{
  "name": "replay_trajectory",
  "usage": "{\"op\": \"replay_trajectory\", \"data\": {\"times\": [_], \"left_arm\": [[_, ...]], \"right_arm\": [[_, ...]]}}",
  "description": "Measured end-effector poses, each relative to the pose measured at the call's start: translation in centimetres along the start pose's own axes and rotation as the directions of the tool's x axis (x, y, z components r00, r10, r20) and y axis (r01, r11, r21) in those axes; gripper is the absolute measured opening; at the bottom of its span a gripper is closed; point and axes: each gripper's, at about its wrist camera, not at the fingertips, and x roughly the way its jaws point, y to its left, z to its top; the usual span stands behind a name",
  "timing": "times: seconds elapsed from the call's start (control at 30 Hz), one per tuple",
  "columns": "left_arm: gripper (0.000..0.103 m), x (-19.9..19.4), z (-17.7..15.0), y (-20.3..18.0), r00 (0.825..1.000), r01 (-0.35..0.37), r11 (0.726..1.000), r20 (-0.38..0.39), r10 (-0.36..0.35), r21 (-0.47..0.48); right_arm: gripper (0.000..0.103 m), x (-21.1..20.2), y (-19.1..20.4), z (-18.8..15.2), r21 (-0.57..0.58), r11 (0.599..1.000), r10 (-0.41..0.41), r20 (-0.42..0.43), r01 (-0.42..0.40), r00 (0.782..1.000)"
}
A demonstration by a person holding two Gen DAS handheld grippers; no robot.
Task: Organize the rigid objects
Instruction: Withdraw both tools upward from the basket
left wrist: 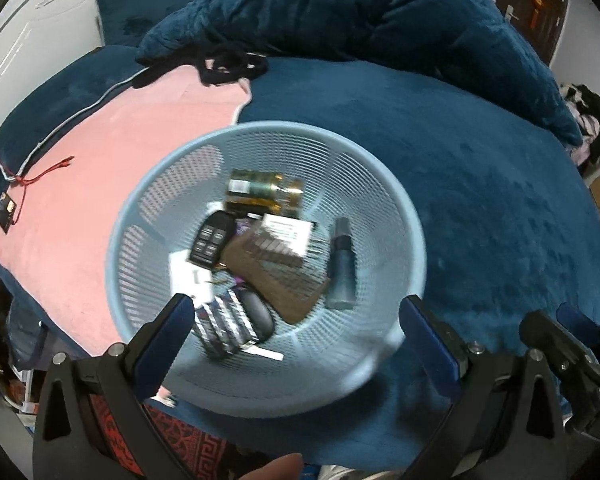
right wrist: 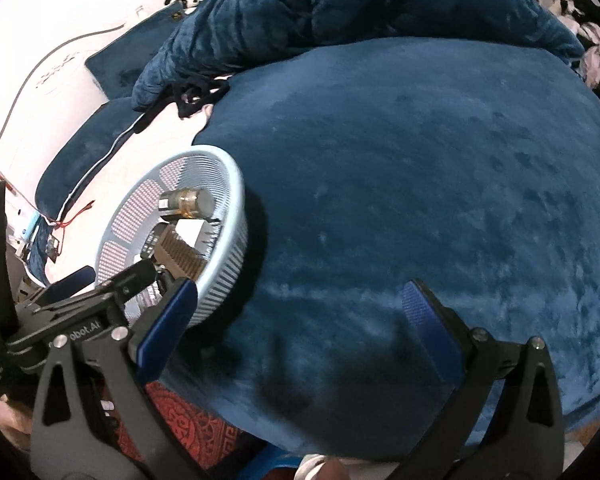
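A light blue mesh basket (left wrist: pixel 380 200) sits on the bed and holds several rigid items: a gold-capped bottle (left wrist: pixel 264 192), a black remote (left wrist: pixel 211 242), a brown comb-like box (left wrist: pixel 276 272), a grey spray bottle (left wrist: pixel 342 268) and a striped box (left wrist: pixel 224 324). My left gripper (left wrist: pixel 296 332) is open and empty, hovering right over the basket. My right gripper (right wrist: pixel 300 320) is open and empty over bare blue bedding, to the right of the basket (right wrist: pixel 228 216). The left gripper (right wrist: pixel 112 280) shows at the basket's near edge in the right wrist view.
A dark blue plush bedspread (right wrist: pixel 420 160) covers the bed. A pink blanket (left wrist: pixel 120 152) lies left of the basket. A bunched blue duvet (left wrist: pixel 340 12) and a black cord (left wrist: pixel 228 66) lie at the back. A red patterned cloth (left wrist: pixel 172 440) hangs at the near edge.
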Motion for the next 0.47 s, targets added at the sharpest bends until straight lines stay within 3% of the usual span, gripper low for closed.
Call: {"op": "replay_trajectory", "data": {"times": [0.3, 0.47], "left_arm": [[0.102, 0.6, -0.9, -3.9, 1.000, 0.017, 0.999, -0.024, -0.016, 0.037], [0.102, 0.2, -1.2, -6.4, 0.999, 0.043, 0.995, 0.002, -0.044, 0.090]], "right_arm": [[0.103, -1.0, -3.3, -0.7, 0.088, 0.996, -0.009, -0.005, 0.010, 1.000], [0.103, -1.5, -5.2, -1.2, 0.149, 0.989, -0.014, -0.031, 0.019, 0.999]]}}
